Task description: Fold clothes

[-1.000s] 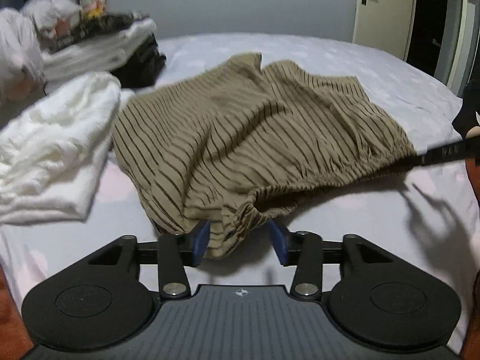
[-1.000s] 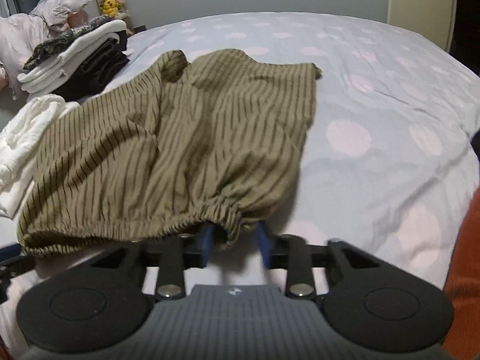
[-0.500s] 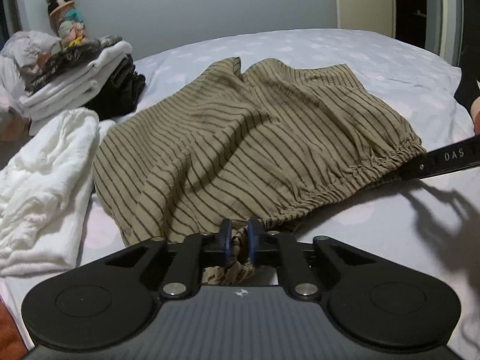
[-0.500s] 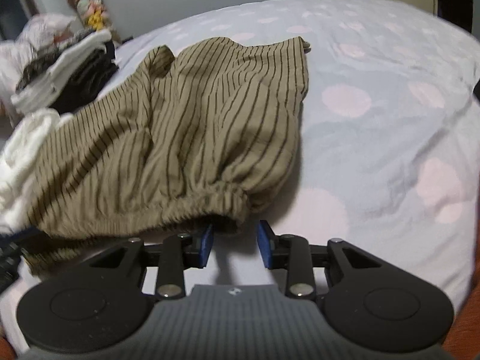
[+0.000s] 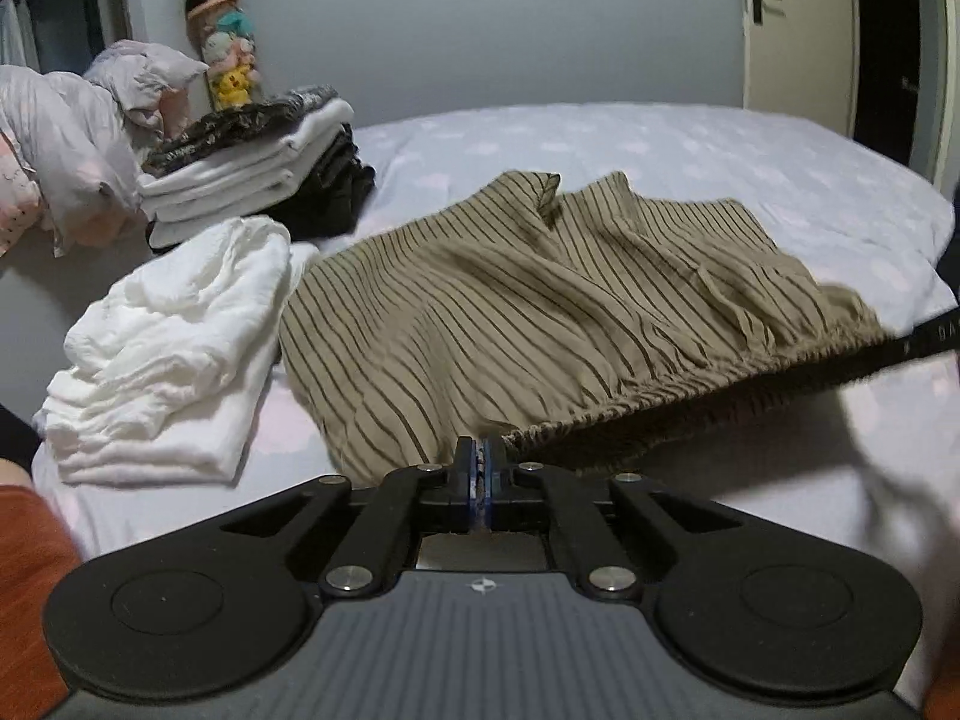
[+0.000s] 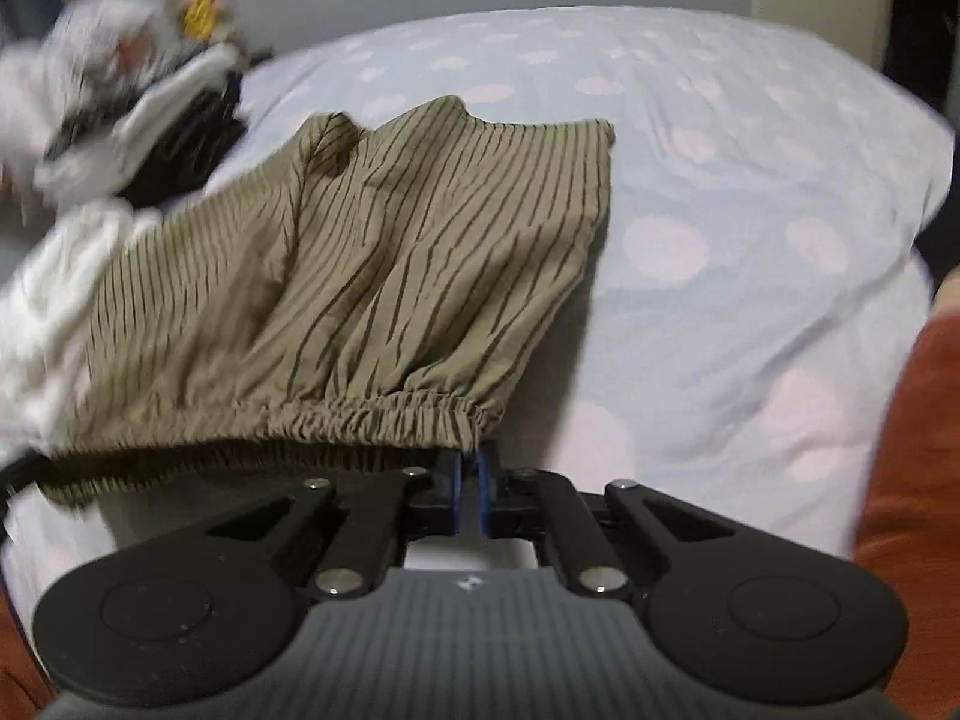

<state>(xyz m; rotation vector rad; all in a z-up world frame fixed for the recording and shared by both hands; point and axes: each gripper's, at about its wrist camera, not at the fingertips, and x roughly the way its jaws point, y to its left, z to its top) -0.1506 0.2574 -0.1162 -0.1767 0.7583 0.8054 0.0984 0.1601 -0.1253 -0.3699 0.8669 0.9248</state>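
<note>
On the bed (image 5: pixel 690 156), we hold the striped shorts (image 5: pixel 540 300) by the waistband, left gripper (image 5: pixel 480 459) and right gripper (image 6: pixel 470 468) each with fingers pinched on one corner. We keep the band taut and level between them, then carry it over the leg hems.

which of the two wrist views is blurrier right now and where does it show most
Right wrist view: blurrier, motion smear worst at left, over the folded clothes stack and white garment; the striped shorts stay readable. Left wrist view: mostly sharp, stripes crisp on the shorts, only a soft shadow at right on the bed. Both: dim indoor light, fisheye bending of the bed edge.
</note>
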